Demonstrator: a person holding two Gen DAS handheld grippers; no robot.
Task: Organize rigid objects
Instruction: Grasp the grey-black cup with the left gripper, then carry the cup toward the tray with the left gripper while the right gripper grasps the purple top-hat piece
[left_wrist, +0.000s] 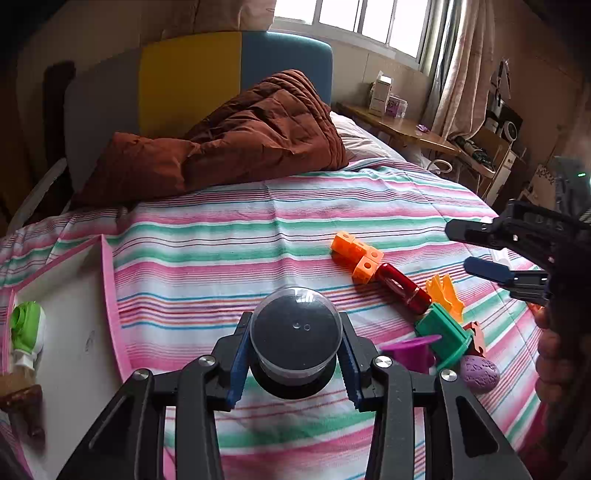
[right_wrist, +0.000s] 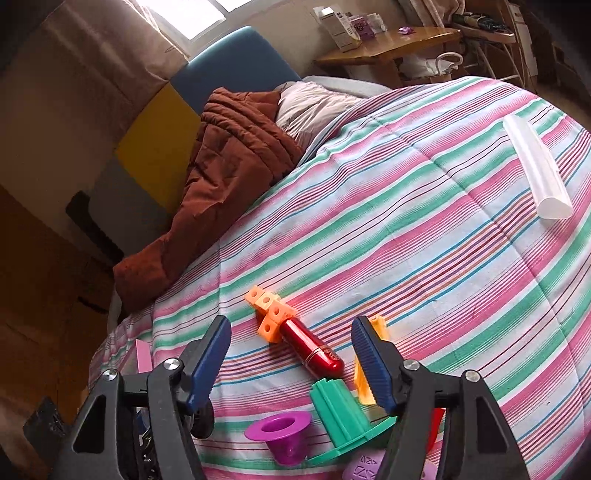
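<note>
In the left wrist view my left gripper is shut on a black capsule with a clear dome, its blue pads pressing both sides above the striped bedspread. To the right lie orange cube pieces, a red cylinder, an orange spiky piece, a green block, a purple cup and a purple egg. My right gripper hangs open over this pile, above the red cylinder and green block, with nothing held.
A white box with a pink rim sits at the left and holds a green and white toy. A clear tube lies far right on the bed. A brown quilt is heaped at the headboard. A wooden side table stands beyond.
</note>
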